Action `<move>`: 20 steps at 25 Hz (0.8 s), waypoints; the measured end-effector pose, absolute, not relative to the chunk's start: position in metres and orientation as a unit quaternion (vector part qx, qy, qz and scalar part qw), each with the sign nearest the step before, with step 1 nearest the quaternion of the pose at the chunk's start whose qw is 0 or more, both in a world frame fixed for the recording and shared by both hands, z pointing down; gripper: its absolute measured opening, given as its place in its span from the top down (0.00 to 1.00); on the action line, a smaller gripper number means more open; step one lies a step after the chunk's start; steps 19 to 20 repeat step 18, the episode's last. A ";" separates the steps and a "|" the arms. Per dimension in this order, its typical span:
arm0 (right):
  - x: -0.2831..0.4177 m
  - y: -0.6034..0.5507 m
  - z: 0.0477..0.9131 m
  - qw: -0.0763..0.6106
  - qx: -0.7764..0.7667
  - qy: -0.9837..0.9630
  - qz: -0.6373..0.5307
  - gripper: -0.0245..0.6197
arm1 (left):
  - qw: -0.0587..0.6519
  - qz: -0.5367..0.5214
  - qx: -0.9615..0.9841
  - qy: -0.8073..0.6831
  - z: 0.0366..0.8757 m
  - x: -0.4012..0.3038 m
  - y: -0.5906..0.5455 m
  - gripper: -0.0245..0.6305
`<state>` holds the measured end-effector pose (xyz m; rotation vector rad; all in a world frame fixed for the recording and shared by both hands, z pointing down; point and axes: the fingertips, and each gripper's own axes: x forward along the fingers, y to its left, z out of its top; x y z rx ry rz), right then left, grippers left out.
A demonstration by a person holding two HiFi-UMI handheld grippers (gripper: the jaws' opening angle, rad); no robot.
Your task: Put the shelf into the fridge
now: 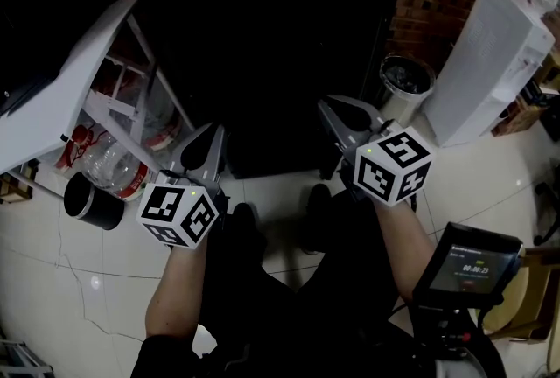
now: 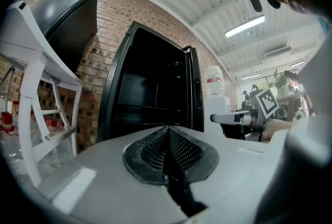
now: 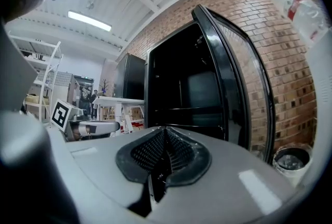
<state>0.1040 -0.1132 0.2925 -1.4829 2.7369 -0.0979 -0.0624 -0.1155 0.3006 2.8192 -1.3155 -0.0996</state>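
The black fridge [image 1: 262, 35] stands open in front of me, its inside dark in the head view. In the left gripper view the fridge cavity [image 2: 150, 93] shows a horizontal shelf [image 2: 148, 109] across it. The same shelf [image 3: 192, 109] shows in the right gripper view, beside the open fridge door [image 3: 233, 72]. My left gripper [image 1: 208, 140] is shut and holds nothing, its pads [image 2: 179, 150] pressed together. My right gripper [image 1: 334, 109] is also shut and empty. Both grippers hover in front of the fridge, apart from it.
A white table [image 1: 61, 87] with water bottles [image 1: 109, 166] under it stands at the left, next to a black cylinder [image 1: 92, 201]. A metal bin [image 1: 405, 79] and a white water dispenser [image 1: 494, 52] stand to the right of the fridge. A device with a screen [image 1: 468, 267] is at the bottom right.
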 end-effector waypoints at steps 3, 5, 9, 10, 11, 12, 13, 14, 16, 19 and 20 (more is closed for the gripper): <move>0.105 -0.111 0.294 0.012 -0.476 0.879 -0.033 0.95 | 0.017 -0.036 0.905 -0.424 0.300 -0.063 -0.113 0.94; 0.105 -0.112 0.294 0.010 -0.478 0.878 -0.031 0.95 | 0.016 -0.039 0.905 -0.422 0.298 -0.064 -0.114 0.94; 0.102 -0.111 0.292 0.012 -0.477 0.878 -0.030 0.95 | 0.018 -0.040 0.907 -0.419 0.298 -0.066 -0.114 0.94; 0.101 -0.109 0.291 0.013 -0.476 0.879 -0.030 0.95 | 0.017 -0.039 0.907 -0.418 0.298 -0.066 -0.113 0.94; 0.102 -0.108 0.290 0.014 -0.475 0.879 -0.031 0.95 | 0.017 -0.038 0.908 -0.417 0.298 -0.065 -0.113 0.94; 0.102 -0.106 0.290 0.015 -0.475 0.879 -0.031 0.95 | 0.018 -0.038 0.908 -0.416 0.298 -0.063 -0.112 0.94; 0.102 -0.105 0.289 0.015 -0.475 0.879 -0.031 0.95 | 0.019 -0.037 0.909 -0.415 0.299 -0.063 -0.112 0.94; 0.102 -0.105 0.289 0.016 -0.476 0.879 -0.031 0.95 | 0.019 -0.037 0.909 -0.414 0.299 -0.062 -0.113 0.94; 0.102 -0.104 0.288 0.018 -0.477 0.878 -0.030 0.95 | 0.020 -0.036 0.910 -0.412 0.300 -0.061 -0.114 0.94; 0.102 -0.105 0.287 0.020 -0.480 0.877 -0.029 0.95 | 0.020 -0.036 0.911 -0.411 0.300 -0.061 -0.117 0.94; 0.102 -0.105 0.287 0.020 -0.480 0.877 -0.029 0.95 | 0.020 -0.036 0.911 -0.411 0.300 -0.061 -0.117 0.94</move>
